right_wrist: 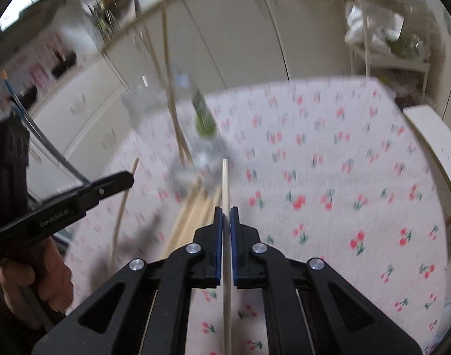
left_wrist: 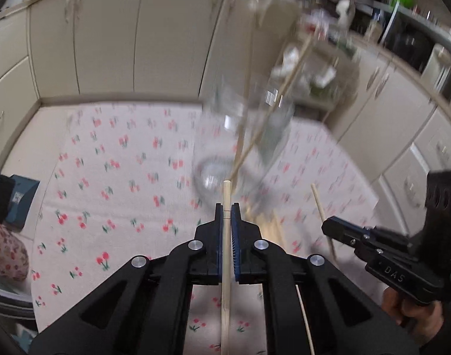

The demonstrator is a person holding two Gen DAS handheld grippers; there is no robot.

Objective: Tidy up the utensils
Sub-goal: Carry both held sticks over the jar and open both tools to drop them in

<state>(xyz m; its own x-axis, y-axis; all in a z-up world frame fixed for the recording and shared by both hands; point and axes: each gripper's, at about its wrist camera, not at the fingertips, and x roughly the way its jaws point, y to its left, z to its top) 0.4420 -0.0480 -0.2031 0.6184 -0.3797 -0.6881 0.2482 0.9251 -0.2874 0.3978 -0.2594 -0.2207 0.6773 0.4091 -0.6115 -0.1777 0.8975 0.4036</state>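
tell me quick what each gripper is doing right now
left gripper: shut on a pale wooden chopstick
right gripper: shut on a second pale chopstick

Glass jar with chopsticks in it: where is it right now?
The glass jar stands on the cherry-print cloth, just ahead of both hand-held grippers. In the left wrist view it sits centre-right, with loose chopsticks lying at its base.
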